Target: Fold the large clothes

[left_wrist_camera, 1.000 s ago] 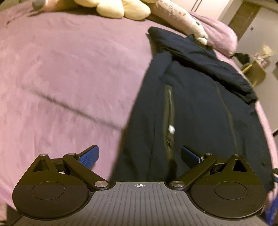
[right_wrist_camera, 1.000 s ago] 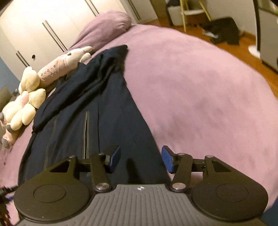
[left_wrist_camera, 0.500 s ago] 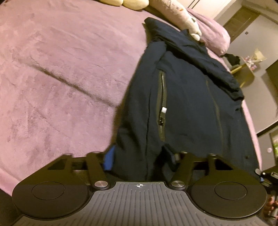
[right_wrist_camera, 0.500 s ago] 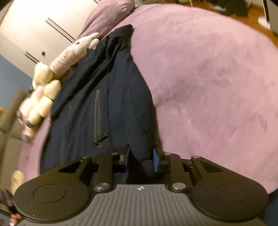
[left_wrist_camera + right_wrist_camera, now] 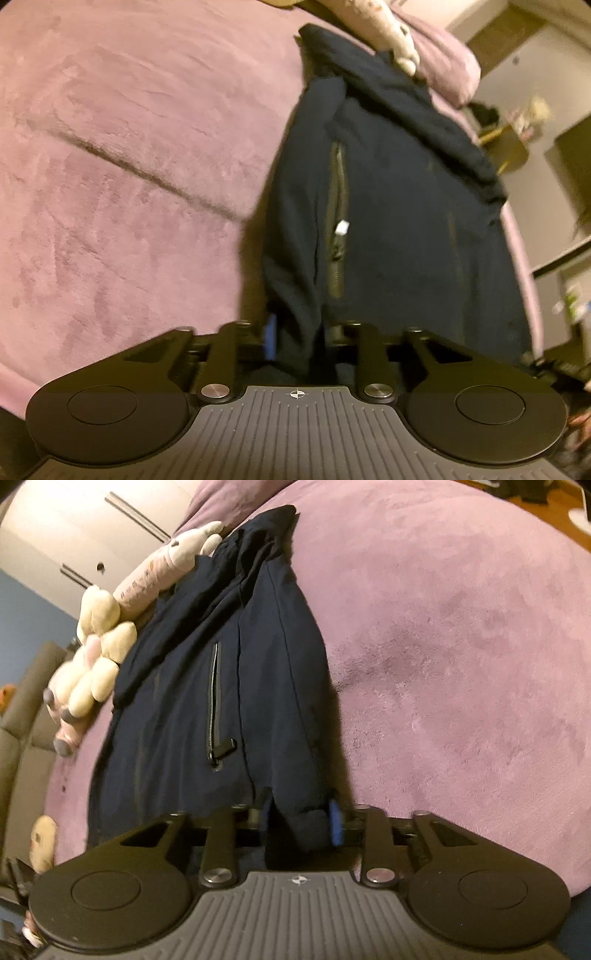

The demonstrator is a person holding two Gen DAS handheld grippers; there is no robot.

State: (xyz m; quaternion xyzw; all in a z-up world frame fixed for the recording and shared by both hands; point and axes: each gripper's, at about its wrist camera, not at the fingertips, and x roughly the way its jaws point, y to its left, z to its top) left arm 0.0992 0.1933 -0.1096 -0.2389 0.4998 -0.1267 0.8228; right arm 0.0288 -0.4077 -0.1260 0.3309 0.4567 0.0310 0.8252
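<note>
I am pinching the near hem of the dark jacket [image 5: 399, 206] with my left gripper [image 5: 301, 338] and right gripper [image 5: 299, 819], both clamped on fabric; it is lying lengthwise on the purple bedspread [image 5: 129, 155].

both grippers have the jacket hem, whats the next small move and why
Probably lift both corners together and carry the hem toward the collar. The left hand-held gripper and right hand-held gripper are each shut on the jacket, which lies flat along the bed.

Purple plush bed [image 5: 461, 646], dark navy jacket [image 5: 258, 657] spread on it, stuffed toys [image 5: 99, 657] alongside
</note>
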